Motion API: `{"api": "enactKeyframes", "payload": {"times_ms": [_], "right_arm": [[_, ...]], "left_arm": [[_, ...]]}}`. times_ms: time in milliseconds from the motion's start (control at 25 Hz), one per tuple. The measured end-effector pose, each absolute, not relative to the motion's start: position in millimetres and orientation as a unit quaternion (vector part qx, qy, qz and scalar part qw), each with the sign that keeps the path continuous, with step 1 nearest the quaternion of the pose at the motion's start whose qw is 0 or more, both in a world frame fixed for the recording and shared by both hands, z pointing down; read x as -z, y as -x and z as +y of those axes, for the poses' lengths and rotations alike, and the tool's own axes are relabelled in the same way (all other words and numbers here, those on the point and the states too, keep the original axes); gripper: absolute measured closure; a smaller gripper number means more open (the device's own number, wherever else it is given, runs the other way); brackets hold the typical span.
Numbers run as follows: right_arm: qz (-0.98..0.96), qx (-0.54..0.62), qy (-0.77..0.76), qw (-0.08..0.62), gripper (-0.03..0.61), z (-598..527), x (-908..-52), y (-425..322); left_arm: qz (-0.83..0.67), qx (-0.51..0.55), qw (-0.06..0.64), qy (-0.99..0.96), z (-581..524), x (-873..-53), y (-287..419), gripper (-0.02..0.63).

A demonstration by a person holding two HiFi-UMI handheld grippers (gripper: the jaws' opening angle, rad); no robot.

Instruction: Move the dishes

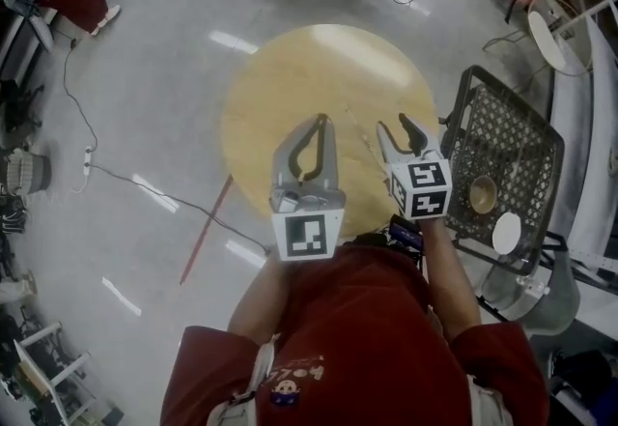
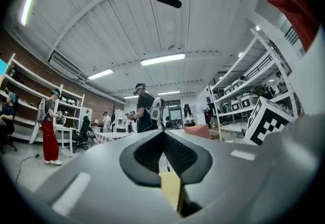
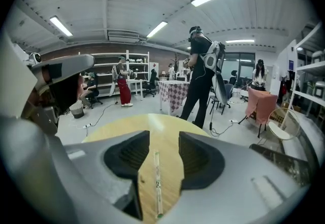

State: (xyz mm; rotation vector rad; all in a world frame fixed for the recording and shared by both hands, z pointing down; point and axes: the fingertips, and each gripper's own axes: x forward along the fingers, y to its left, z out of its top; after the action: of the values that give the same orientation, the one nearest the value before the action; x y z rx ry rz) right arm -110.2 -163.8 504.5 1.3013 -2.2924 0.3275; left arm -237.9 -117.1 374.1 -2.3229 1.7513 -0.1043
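Left tool (image 1: 322, 120): jaws closed together, nothing between them. Right tool (image 1: 396, 123): jaws narrowly apart, empty. Both hang over the near edge of the table (image 1: 290, 76).

Dishes: a bowl (image 1: 482, 193) and a white plate (image 1: 506, 233) sit in a wire basket (image 1: 502, 115) just right of the table, well apart from both tools. Can't tell whether the plate lies flat or leans.

Likely risks:
- The left tool would only nudge a dish unless it is opened first.
- The plate's thin rim could slip from two pads.
- A jaw could snag in the basket mesh on the way in.
- A lifted dish could clip the basket rim.

Surface: round pale wood table, bare except a thin strip (image 3: 156, 182) near the right tool.

Room: grey floor with a cable (image 1: 116, 178), shelving (image 2: 244, 101), and a person (image 3: 200, 75) standing beyond the table.
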Motion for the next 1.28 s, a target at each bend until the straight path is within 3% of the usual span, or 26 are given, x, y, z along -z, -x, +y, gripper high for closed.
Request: {"api": "enactKeyframes", "payload": {"times_ms": [760, 1280], "right_arm": [[-0.822, -0.164, -0.429, 0.337, 0.411, -171.0, -596.6, 144.2], [-0.803, -0.191, -0.392, 0.406, 0.41, -162.4, -656.9, 147.1]], "left_arm": [[0.629, 0.0, 0.054, 0.775, -121.8, -390.6, 281.8, 0.607], [0.63, -0.006, 0.05, 0.775, -131.7, -393.7, 298.6, 0.607]]}}
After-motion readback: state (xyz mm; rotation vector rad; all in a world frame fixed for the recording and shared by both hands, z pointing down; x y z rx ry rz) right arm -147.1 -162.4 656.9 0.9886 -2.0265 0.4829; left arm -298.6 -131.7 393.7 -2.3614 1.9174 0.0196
